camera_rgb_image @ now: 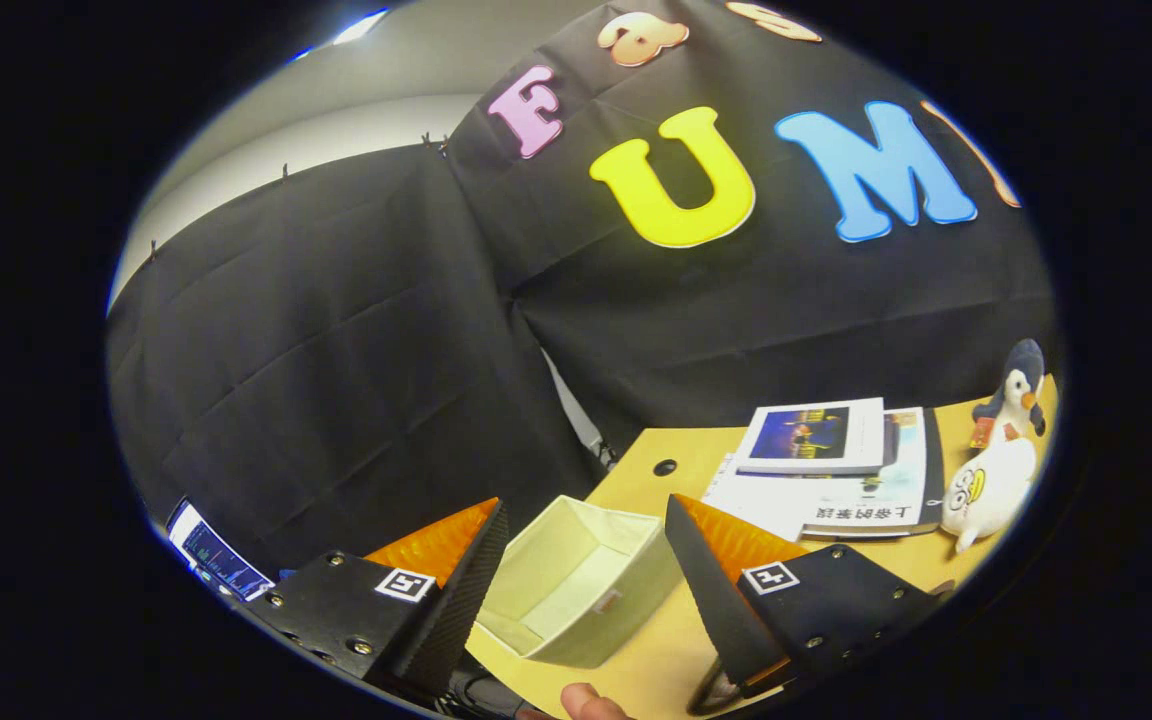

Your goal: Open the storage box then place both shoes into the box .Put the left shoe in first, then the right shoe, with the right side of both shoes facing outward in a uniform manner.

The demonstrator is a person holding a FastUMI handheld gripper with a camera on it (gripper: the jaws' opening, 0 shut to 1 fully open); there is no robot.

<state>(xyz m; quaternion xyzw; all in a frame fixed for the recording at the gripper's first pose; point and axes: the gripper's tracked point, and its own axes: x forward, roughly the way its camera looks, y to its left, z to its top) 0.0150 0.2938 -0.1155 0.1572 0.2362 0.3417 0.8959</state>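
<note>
We see the hand-held gripper (586, 560) spread wide with nothing in its grasp, above a cream fabric storage box (576, 590).

The open-topped box sits on the light wooden table (656, 660), between our fingers; a fingertip (591, 703) shows nearest. Beyond lie stacked white books (836, 460), two plush toys, a grey penguin (1016, 395) and a white one (991, 490), beside them, then the black cloth wall (336, 350).

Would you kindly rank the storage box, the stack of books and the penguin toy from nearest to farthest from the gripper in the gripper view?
The gripper is open, holding nothing.
1. Storage box: between the fingers, just ahead.
2. Stack of books: beyond the box, on the table.
3. Penguin toy: past the books, at the table's far end.
</note>
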